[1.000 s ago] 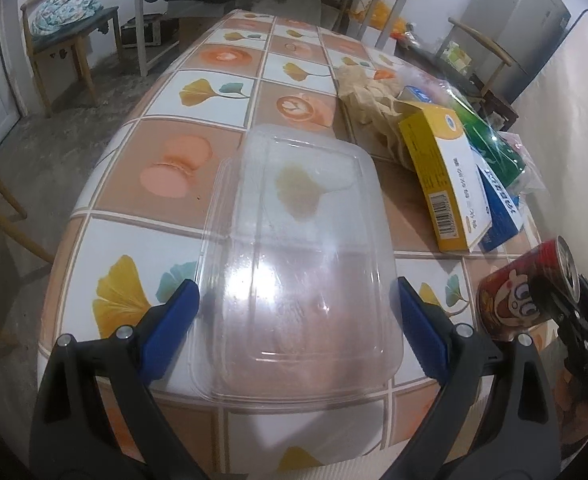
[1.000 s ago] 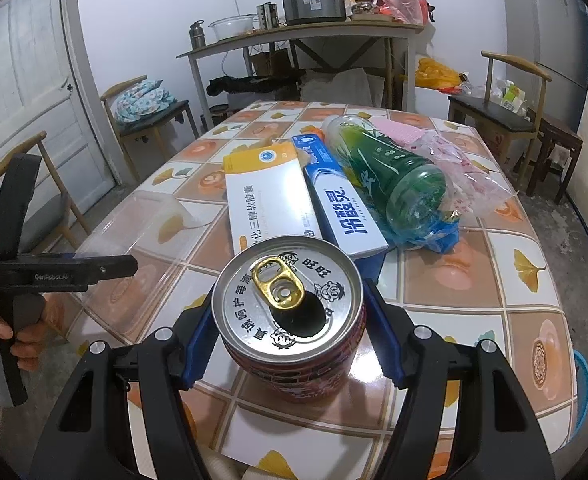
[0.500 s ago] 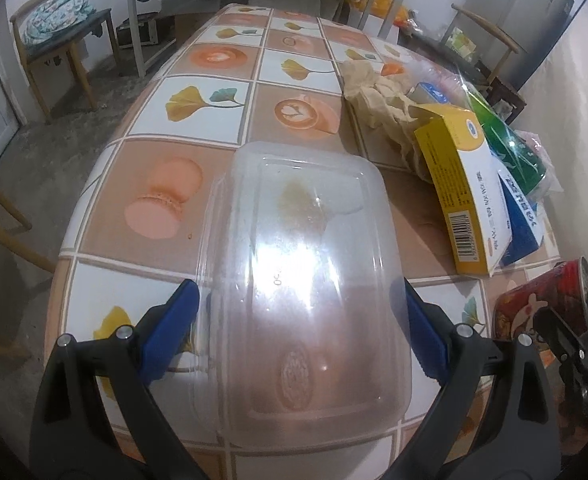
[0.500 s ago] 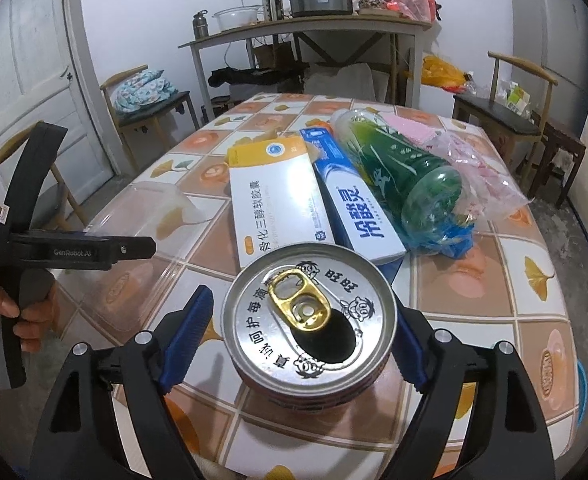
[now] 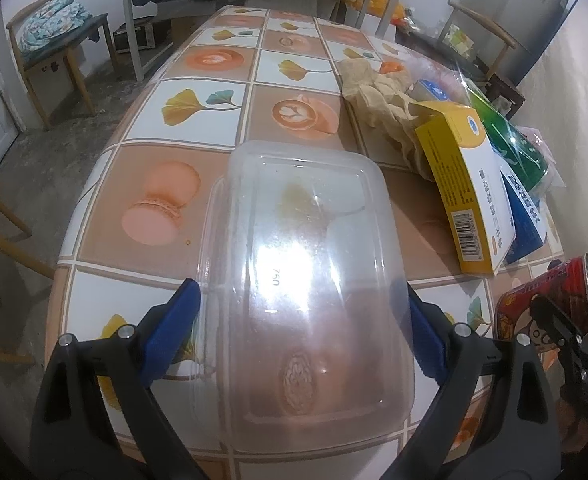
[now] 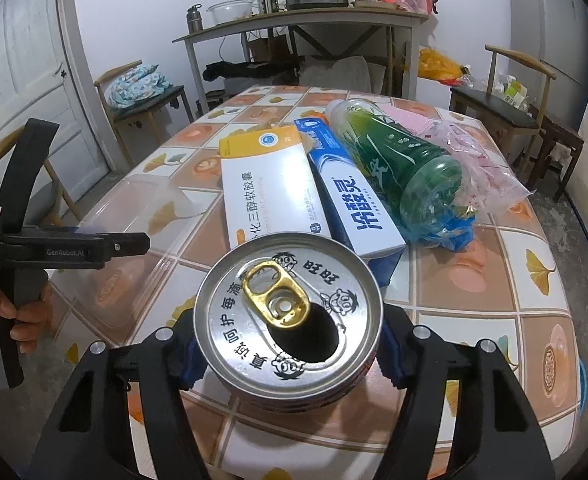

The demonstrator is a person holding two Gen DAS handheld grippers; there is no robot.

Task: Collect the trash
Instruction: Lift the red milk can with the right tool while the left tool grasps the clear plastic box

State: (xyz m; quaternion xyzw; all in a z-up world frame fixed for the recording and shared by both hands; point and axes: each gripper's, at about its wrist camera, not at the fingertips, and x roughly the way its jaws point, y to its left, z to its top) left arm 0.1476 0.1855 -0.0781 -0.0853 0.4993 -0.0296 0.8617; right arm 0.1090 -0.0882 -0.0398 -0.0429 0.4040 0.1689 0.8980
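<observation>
In the left wrist view, the left gripper (image 5: 301, 328) fills the bottom of the frame with its two blue-padded fingers (image 5: 170, 332) spread wide, one on each side of a clear plastic container (image 5: 309, 280). The container lies upside down on the patterned table (image 5: 198, 108), centre to lower centre of the frame. Its long axis runs straight away from the fingers toward the top of the frame, so the fingers straddle its short width. The transparent plastic makes it hard to judge whether the pads already touch its walls; they appear just beside them.

In the right wrist view, the right gripper (image 6: 290, 344) at bottom centre is clamped on an opened red drink can (image 6: 290, 316), its silver top facing the camera and seemingly lifted off the table.

Further out, at centre and right of that frame, lie a yellow and white box (image 6: 270, 184), a blue box (image 6: 349, 200), a green plastic bottle (image 6: 397, 172) and a clear plastic bag (image 6: 489, 168), side by side. The left gripper appears at the left edge.

The left hand is nearer the container; closing across its width looks like the next step.
</observation>
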